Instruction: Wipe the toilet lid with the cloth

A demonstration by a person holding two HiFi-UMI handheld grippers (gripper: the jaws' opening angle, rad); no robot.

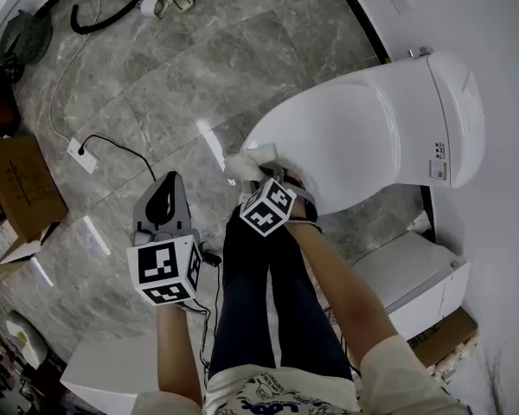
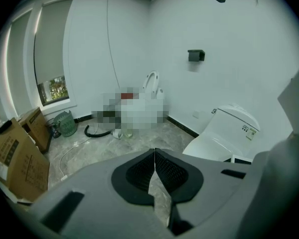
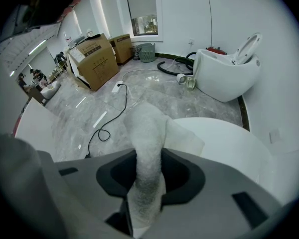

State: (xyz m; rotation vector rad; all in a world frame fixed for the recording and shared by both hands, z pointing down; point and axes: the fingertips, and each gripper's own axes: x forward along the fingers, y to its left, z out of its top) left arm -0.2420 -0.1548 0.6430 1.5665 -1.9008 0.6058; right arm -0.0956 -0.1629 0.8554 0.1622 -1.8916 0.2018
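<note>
White cloth (image 3: 148, 143) is clamped in the right gripper (image 3: 148, 172) at the front edge of the toilet lid (image 1: 355, 137) — the left gripper (image 2: 154, 169) is closed on nothing, off the lid. The lid could be scraped by the jaw tips if the bunched cloth is pressed too steeply.

White fluffy cloth (image 3: 149, 126) hanging bunched, pinched in right gripper (image 3: 147, 168), free end resting on front edge of toilet lid (image 1: 346, 137); lid white, glossy, lying closed
</note>
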